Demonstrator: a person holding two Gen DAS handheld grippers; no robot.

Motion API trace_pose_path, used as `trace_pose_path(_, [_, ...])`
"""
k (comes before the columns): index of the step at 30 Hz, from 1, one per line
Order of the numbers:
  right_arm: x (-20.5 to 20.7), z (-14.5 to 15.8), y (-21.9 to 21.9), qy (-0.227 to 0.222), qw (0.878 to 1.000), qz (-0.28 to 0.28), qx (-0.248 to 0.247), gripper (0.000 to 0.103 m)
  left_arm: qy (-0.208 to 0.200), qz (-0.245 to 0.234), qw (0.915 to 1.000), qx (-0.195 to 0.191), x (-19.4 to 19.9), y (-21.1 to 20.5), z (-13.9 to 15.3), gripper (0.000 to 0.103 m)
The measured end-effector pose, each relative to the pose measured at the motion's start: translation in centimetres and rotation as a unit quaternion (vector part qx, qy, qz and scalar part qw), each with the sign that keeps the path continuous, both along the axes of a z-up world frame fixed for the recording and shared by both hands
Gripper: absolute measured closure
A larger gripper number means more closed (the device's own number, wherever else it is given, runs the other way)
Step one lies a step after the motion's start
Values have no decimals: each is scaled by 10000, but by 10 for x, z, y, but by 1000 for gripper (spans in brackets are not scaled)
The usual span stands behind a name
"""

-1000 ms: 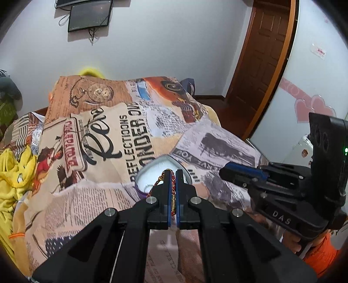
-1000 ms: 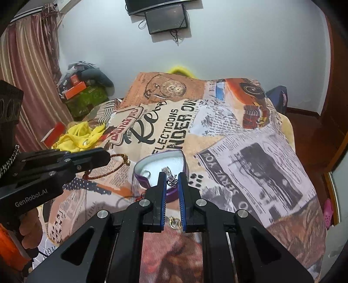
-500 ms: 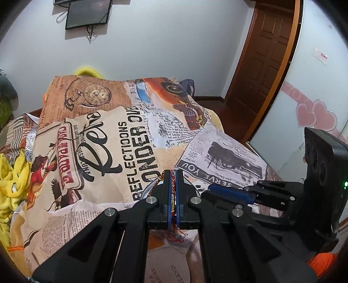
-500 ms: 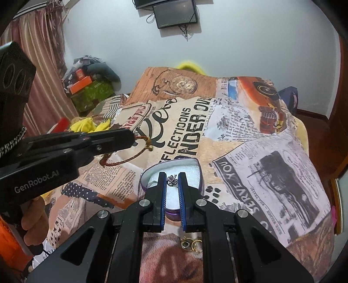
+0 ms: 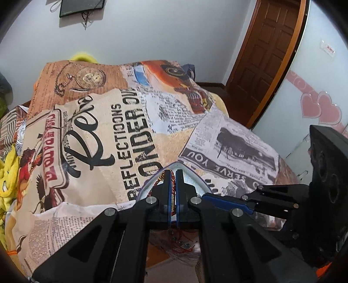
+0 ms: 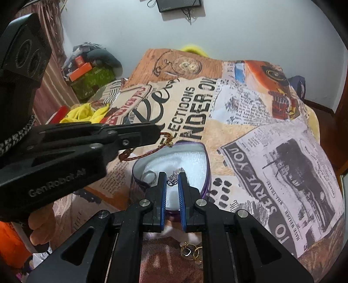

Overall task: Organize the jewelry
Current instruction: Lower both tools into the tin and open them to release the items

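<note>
Newsprint-patterned bedspread (image 6: 250, 113) carries the heart-shaped box (image 6: 204, 156), where the left gripper (image 5: 173, 180), jaws clamped, dangles a limp, light braided bracelet (image 6: 148, 153) over the rim (best pinched mid-cord), while the right gripper (image 6: 173, 181), jaws slightly parted, hovers around a small silver piece (image 6: 174, 177).

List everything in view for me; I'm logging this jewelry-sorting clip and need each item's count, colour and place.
heart-shaped box: one, purple wall with white lining, open on the bedspread.
braided bracelet: one, red-brown with gold clasp, pinched by the left gripper, hanging over the box's left rim.
silver piece: one, sparkly, between the right gripper's fingers above the lining.
dark ring: one, on the lining at left.
gold rings: small cluster, near edge of the bed.
bedspread: one, newspaper print.
yellow cloth: one, left side.
wall screen: one, black.
door: one, brown.
left gripper: black, blue pads.
right gripper: same.
</note>
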State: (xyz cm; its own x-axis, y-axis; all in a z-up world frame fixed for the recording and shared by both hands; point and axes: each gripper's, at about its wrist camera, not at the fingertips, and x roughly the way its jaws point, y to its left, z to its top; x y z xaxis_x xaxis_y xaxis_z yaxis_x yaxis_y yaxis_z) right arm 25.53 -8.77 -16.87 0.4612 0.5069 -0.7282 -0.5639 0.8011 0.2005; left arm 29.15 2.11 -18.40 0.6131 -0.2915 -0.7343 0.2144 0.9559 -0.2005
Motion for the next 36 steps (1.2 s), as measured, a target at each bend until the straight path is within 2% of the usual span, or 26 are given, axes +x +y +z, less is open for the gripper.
trace_pose_path(6, [-3,-7,-2,89,9999,23,-102,94,214,-43,9997,109,0,-8,-11,102])
trace_pose_path(13, [-4,-7,-2,4,9998,22,-197,94,182,-68,9997,135,-6,-9,-5,100])
trace_pose_path(22, [-4,-1,-4,-4,9998,-55,-175,93,-103,167,9991,366,-21,-2,12,86])
trace_pose_path(23, [-4,0,-5,-4,9998,-65,-168,93,-132,186,9990,382,-23,-1,14,81])
trace_pose_path(25, [-5,3,-7,-7,9998,-85,-167,88,-221,261,9987,386,-29,2,19,73])
trace_pose_path(27, [-7,6,-8,-36,9998,-136,-167,71,-272,321,9984,374,-34,5,23,71])
trace_pose_path(29, [-10,9,-11,-93,9997,-189,-148,61,-302,385,9981,370,-39,8,28,70])
trace_pose_path(36, [-23,27,-17,-310,9990,-287,-146,61,-385,570,9970,340,-57,19,41,70])
